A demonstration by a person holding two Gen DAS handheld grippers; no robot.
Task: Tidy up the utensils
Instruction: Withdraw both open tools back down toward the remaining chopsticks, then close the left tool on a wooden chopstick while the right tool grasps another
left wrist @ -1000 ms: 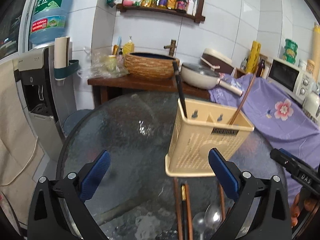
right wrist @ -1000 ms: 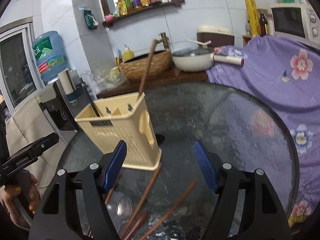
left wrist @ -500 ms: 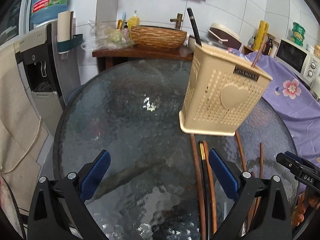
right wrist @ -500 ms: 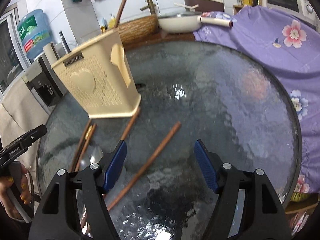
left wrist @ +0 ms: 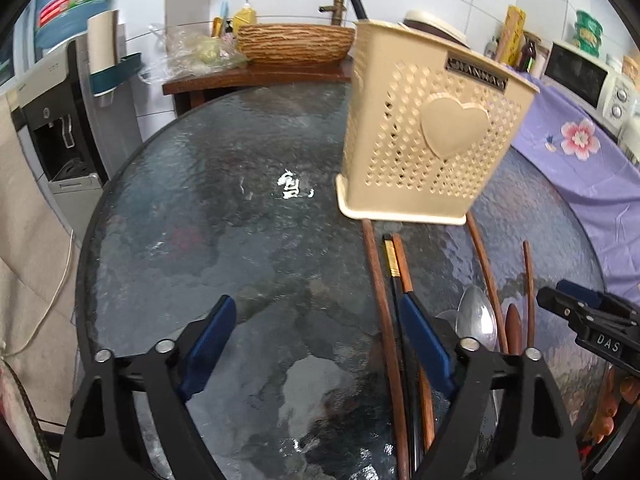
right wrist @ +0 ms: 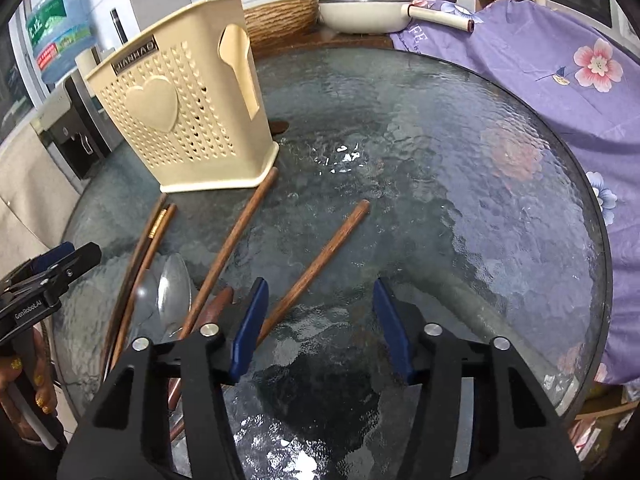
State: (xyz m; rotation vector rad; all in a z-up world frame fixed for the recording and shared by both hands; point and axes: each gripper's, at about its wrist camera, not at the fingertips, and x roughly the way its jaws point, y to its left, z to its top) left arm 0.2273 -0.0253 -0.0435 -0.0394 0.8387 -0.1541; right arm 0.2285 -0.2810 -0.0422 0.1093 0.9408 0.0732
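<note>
Both claws, left claw [left wrist: 316, 340] and right claw [right wrist: 318, 330], were held released and empty. Two utensils stood in the cream utensil holder [right wrist: 180, 112]; chopsticks [right wrist: 316, 268] and spoons [right wrist: 174, 284] remained scattered at the table [right wrist: 460, 184] near edge.

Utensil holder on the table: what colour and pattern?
Cream utensil holder, perforated, with a raised heart on its front; clearest in the right wrist view.

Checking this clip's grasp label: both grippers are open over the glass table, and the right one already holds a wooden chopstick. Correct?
Not quite. In the right wrist view the right gripper is open and empty; the wooden chopstick lies on the glass table. The left gripper is open too.
</note>
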